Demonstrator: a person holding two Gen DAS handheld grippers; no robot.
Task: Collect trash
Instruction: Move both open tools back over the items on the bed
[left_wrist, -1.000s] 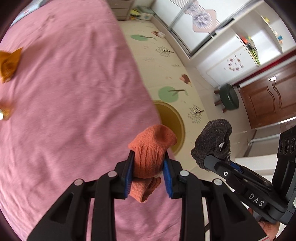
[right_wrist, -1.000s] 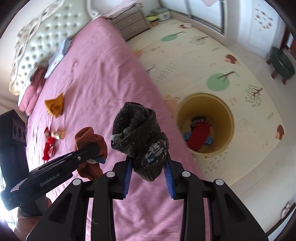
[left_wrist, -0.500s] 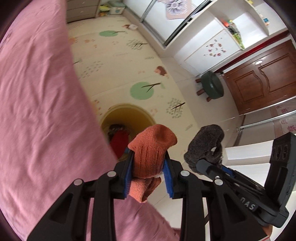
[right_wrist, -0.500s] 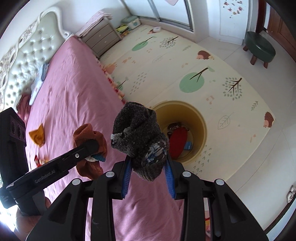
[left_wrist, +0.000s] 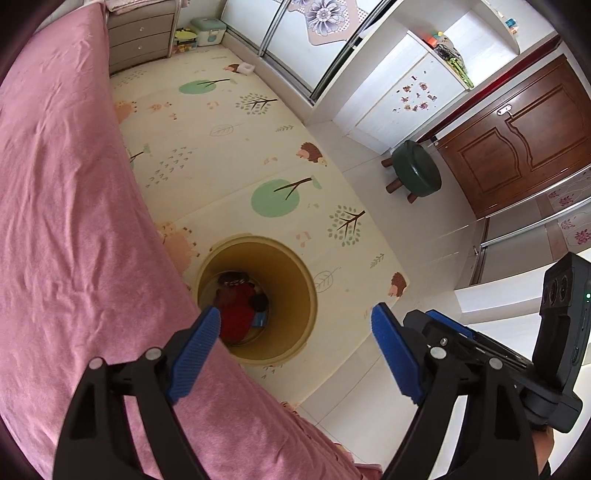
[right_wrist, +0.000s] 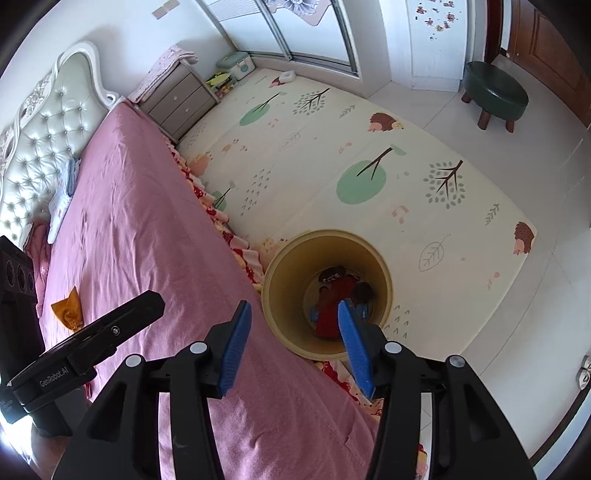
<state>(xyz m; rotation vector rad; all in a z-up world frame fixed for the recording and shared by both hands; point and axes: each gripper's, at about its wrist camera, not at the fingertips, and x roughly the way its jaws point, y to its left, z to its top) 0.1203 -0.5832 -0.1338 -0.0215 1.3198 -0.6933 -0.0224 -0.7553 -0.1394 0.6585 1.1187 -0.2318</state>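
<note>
A yellow bin stands on the play mat beside the bed, seen in the left wrist view (left_wrist: 295, 280) and the right wrist view (right_wrist: 280, 288). Red and dark trash (left_wrist: 238, 306) lies at its bottom (right_wrist: 332, 299). My left gripper (left_wrist: 295, 332) is open and empty above the bin and bed edge. My right gripper (right_wrist: 291, 332) is open and empty over the bin's near rim. An orange wrapper (right_wrist: 68, 308) lies on the pink bed (right_wrist: 140, 229).
A green stool (left_wrist: 415, 171) stands on the tiled floor near a wooden door (left_wrist: 517, 133). A grey nightstand (right_wrist: 177, 101) and a green-white box (right_wrist: 236, 64) are at the far end. The tufted headboard (right_wrist: 48, 129) is at left.
Both grippers opened: the orange sock and the dark sock they held are gone from the jaws. Both views swung from the bed toward the bin.
</note>
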